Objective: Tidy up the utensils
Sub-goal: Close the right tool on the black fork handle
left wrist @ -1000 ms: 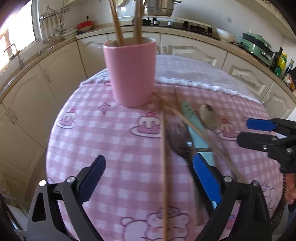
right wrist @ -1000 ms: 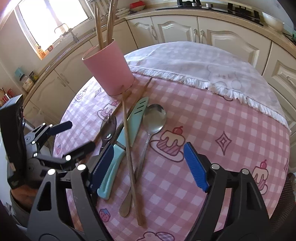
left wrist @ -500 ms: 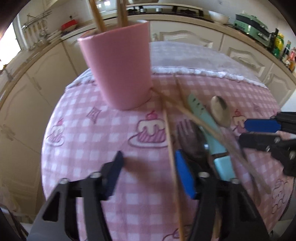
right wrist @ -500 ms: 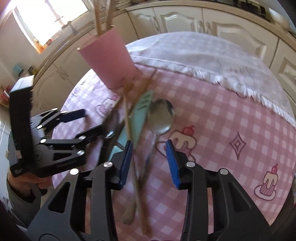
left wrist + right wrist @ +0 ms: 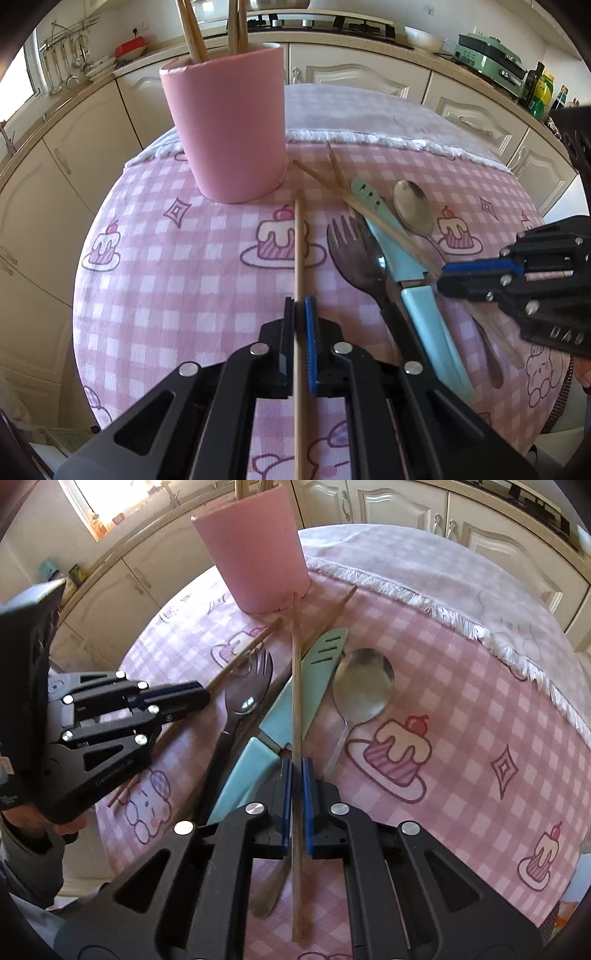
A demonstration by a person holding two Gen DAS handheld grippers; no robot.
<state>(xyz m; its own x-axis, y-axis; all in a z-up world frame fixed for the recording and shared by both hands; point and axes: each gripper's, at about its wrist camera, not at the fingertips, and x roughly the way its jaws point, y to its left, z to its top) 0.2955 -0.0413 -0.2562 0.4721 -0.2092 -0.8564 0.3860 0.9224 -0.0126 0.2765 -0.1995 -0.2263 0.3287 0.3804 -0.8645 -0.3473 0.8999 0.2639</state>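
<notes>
My left gripper (image 5: 300, 306) is shut on a wooden chopstick (image 5: 299, 240) that lies on the cloth, its jaws closing the last bit with both pads pressing the stick. My right gripper (image 5: 296, 771) grips a second chopstick (image 5: 295, 664) the same way, jaws closing tight; this stick crosses the teal knife (image 5: 317, 679). A pink cup (image 5: 229, 129) with several chopsticks stands upright just beyond. A dark fork (image 5: 354, 254), a steel spoon (image 5: 412, 210) and a third chopstick (image 5: 332, 616) lie beside the knife. The right gripper (image 5: 443, 275) shows at the left wrist view's right edge.
The round table wears a pink checked cloth (image 5: 166, 277) with a fringed white cloth (image 5: 369, 118) over its far part. Cream kitchen cabinets (image 5: 66, 155) and a counter with a hob curve around behind. A person's hand (image 5: 62, 823) holds the left gripper.
Both grippers went from wide open to shut, each closing on its own chopstick. Both came in lower and nearer to the utensils.
</notes>
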